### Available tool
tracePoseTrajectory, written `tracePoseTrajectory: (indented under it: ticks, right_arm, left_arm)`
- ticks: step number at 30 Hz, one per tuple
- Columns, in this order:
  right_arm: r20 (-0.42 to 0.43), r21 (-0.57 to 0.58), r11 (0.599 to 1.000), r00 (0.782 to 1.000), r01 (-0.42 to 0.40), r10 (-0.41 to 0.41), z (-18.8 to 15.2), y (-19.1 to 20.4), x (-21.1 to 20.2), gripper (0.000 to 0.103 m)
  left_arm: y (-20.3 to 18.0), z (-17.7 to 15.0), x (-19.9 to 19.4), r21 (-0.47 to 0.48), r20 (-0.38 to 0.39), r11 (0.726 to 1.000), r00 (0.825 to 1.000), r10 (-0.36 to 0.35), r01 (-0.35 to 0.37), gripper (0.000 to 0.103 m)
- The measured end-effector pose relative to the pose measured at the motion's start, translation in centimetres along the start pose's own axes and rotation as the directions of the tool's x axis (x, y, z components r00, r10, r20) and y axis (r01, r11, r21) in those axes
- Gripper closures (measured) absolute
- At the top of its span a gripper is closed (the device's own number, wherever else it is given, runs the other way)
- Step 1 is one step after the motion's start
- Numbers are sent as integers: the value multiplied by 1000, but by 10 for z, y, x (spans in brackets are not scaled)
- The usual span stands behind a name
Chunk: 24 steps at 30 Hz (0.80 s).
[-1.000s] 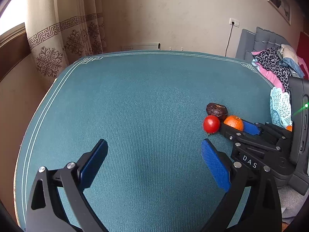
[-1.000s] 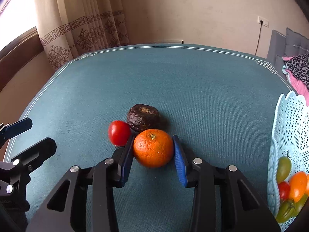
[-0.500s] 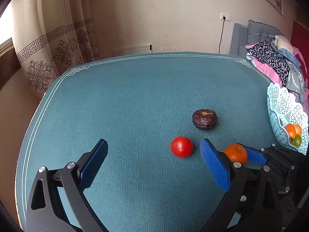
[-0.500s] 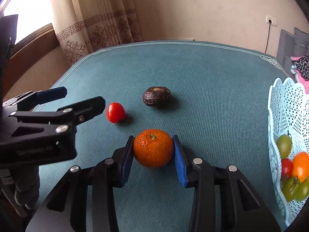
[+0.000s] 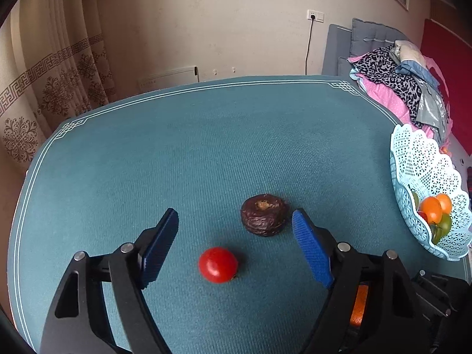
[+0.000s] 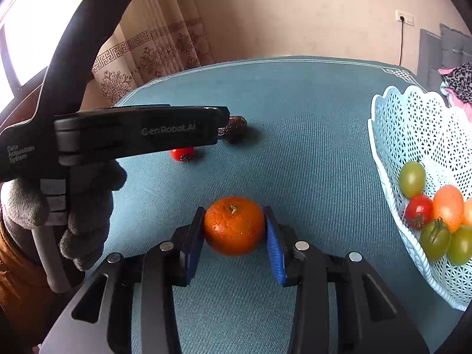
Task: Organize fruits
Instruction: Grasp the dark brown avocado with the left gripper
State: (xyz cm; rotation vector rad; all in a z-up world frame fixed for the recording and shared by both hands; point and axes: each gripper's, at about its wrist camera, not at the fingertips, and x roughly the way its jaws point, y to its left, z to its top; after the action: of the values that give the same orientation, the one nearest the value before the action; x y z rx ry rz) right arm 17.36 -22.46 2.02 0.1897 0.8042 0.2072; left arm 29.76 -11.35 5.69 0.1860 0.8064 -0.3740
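With several small fruits already in the white lattice basket (image 6: 392, 135) at the frame's right, the right tool (image 6: 234, 236) grips a tangerine (image 6: 234, 225) bottom-centre, while the left tool (image 5: 233, 236), closing but empty, brackets the red tomato (image 5: 217, 264) and dark wrinkled fruit (image 5: 263, 214) left on the table (image 5: 177, 147).

A teal cloth with a white line border covers the surface (image 5: 206, 135). Beyond its far left corner hang beige curtains (image 5: 59, 82) printed with a brown key pattern and flowers. A pale wall (image 5: 221, 14) stands behind, with a socket (image 5: 315, 15) and a black cord running down. At far right, a heap of clothes (image 5: 398, 85) lies on a grey headboard.
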Motion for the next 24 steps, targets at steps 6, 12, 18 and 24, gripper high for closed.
tracePoseTrajectory:
  ticks: [6, 12, 18, 24]
  right_arm:
    - [0, 13, 1000, 1000, -9, 9, -3, -3, -2, 64]
    - [2, 20, 1000, 1000, -12, 12, -4, -5, -3, 64]
    - [10, 23, 1000, 1000, -14, 13, -3, -5, -7, 64]
    - [28, 25, 1000, 999, -19, 18, -2, -8, -15, 64]
  left_arm:
    - [-9, 9, 24, 37, -48, 999, 999, -16, 17, 37]
    - [-15, 6, 39, 57, -87, 998, 996, -32, 37, 54]
    - [-15, 2, 41, 54, -88, 997, 995, -49, 54, 62]
    - [-11, 3, 27, 41, -49, 998, 998, -46, 48, 62]
